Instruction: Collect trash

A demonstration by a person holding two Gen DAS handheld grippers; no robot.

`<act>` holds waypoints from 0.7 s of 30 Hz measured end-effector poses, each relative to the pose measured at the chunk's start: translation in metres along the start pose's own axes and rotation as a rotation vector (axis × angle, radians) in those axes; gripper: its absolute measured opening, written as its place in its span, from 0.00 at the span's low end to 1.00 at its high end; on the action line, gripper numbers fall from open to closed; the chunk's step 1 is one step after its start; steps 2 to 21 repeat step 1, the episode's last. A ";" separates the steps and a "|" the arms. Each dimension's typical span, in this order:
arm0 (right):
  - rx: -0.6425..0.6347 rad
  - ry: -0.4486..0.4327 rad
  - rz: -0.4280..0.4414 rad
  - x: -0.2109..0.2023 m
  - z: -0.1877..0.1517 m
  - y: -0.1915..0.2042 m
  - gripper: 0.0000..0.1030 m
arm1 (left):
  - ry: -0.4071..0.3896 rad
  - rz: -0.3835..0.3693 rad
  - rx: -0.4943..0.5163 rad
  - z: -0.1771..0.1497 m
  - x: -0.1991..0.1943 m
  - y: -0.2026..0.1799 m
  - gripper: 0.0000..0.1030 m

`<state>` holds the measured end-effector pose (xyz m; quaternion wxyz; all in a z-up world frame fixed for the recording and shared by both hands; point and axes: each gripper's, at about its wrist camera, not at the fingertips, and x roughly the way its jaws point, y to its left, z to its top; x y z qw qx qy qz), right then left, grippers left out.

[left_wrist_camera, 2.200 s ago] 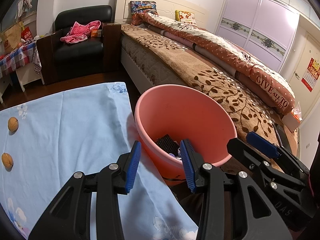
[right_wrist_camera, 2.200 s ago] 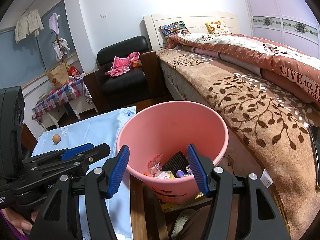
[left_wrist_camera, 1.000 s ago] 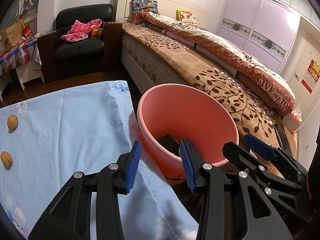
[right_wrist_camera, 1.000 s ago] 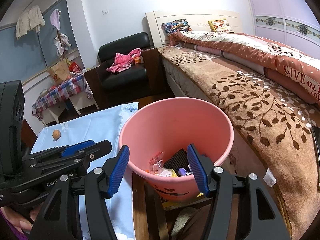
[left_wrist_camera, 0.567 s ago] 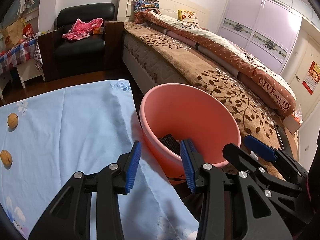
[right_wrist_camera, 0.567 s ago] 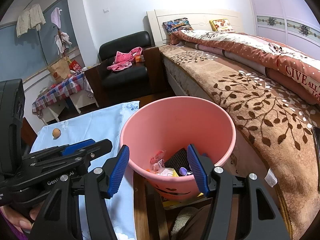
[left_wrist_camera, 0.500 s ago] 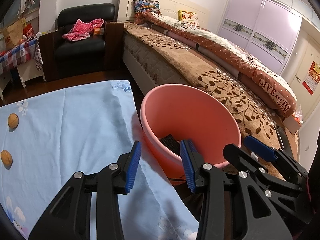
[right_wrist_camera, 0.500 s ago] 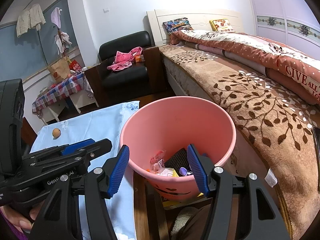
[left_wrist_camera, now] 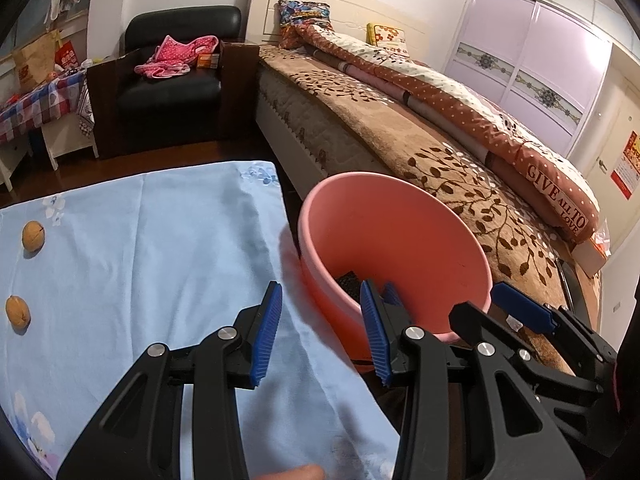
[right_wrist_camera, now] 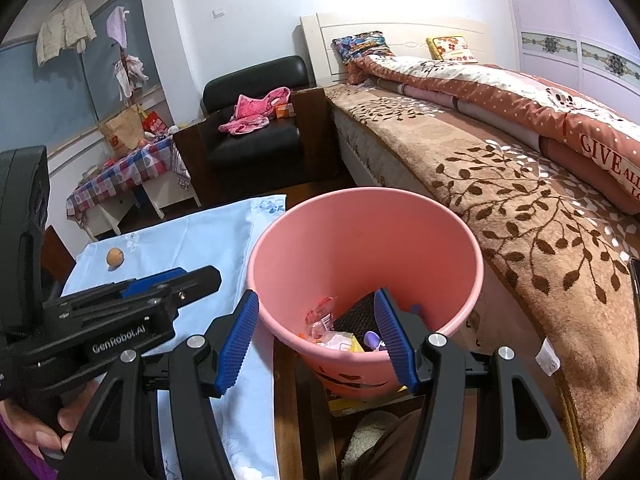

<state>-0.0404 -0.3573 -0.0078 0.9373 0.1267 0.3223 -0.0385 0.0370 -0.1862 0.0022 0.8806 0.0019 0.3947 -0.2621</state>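
Note:
A pink bucket stands between the blue-clothed table and the bed. Inside lie wrappers, a black mesh piece and a small purple item. My left gripper is open and empty, over the table edge next to the bucket's left rim. My right gripper is open and empty, above the bucket's near rim. Two walnuts lie on the light blue cloth at the left; one shows in the right wrist view.
A bed with a brown leaf-pattern blanket runs along the right. A black armchair with pink clothing stands at the back. A small table with a checked cloth is at the far left.
Both grippers have drifted slightly; the bucket sits a little further right in the left wrist view. Both stay open and empty.

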 end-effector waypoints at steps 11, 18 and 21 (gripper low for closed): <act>-0.004 0.003 0.003 0.001 0.001 0.001 0.58 | 0.001 0.002 -0.003 0.003 0.001 0.003 0.40; -0.004 0.003 0.003 0.001 0.001 0.001 0.58 | 0.001 0.002 -0.003 0.003 0.001 0.003 0.40; -0.004 0.003 0.003 0.001 0.001 0.001 0.58 | 0.001 0.002 -0.003 0.003 0.001 0.003 0.40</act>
